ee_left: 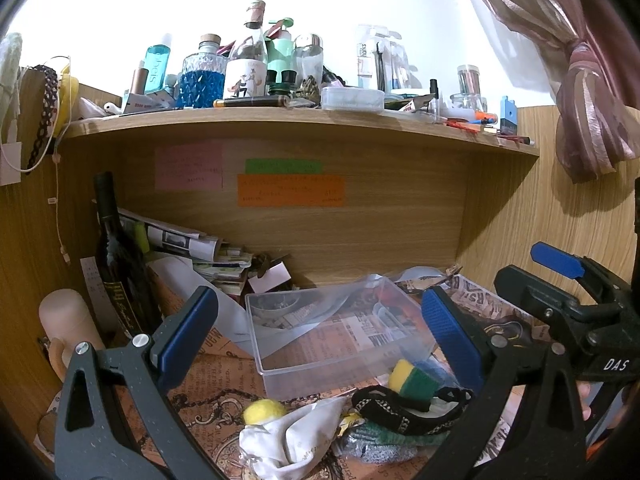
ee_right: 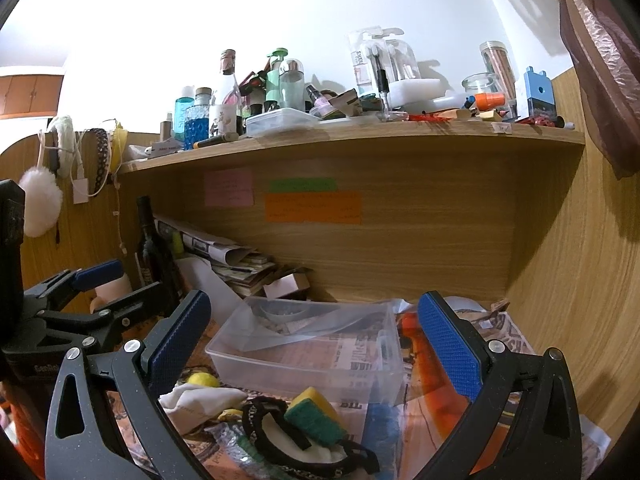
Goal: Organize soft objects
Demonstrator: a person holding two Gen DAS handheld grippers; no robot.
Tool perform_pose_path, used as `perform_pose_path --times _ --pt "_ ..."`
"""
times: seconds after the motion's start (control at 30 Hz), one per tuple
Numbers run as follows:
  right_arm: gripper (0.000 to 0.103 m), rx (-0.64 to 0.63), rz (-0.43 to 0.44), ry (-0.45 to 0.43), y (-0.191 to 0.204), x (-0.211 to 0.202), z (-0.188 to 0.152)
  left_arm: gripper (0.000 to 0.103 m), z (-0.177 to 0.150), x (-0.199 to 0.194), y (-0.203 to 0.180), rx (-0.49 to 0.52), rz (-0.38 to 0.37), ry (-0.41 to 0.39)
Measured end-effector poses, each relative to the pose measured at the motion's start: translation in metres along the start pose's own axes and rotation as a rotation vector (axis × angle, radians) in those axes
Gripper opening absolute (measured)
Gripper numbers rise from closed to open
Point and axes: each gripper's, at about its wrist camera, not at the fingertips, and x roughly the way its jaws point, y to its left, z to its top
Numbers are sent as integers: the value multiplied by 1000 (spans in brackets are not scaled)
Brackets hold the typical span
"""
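Observation:
A heap of soft things lies on the newspaper-covered desk in front of a clear plastic box (ee_left: 340, 332) (ee_right: 312, 344): a yellow-green sponge (ee_left: 412, 378) (ee_right: 314, 416), a white cloth (ee_left: 292, 436) (ee_right: 200, 400), a yellow ball (ee_left: 262, 410) (ee_right: 203, 380), a black-trimmed band (ee_left: 404, 408) (ee_right: 296, 448) and a grey-green scrubber (ee_left: 384, 446). My left gripper (ee_left: 320, 336) is open above the heap, empty. My right gripper (ee_right: 316, 340) is open above the box and heap, empty. Each gripper shows in the other's view, the right one (ee_left: 560, 276) and the left one (ee_right: 92, 280).
A wooden shelf (ee_left: 280, 120) crowded with bottles and jars overhangs the desk. A dark wine bottle (ee_left: 116, 256), rolled papers (ee_left: 176, 236) and a beige cylinder (ee_left: 68, 320) stand at the left. A wooden wall (ee_right: 568, 280) closes the right side. A curtain (ee_left: 580, 80) hangs at upper right.

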Motion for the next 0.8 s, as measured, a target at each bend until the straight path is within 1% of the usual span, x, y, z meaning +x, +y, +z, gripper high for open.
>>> perform_pose_path --times 0.8 --pt "103 0 15 1 6 4 1 103 -3 3 5 -15 2 4"
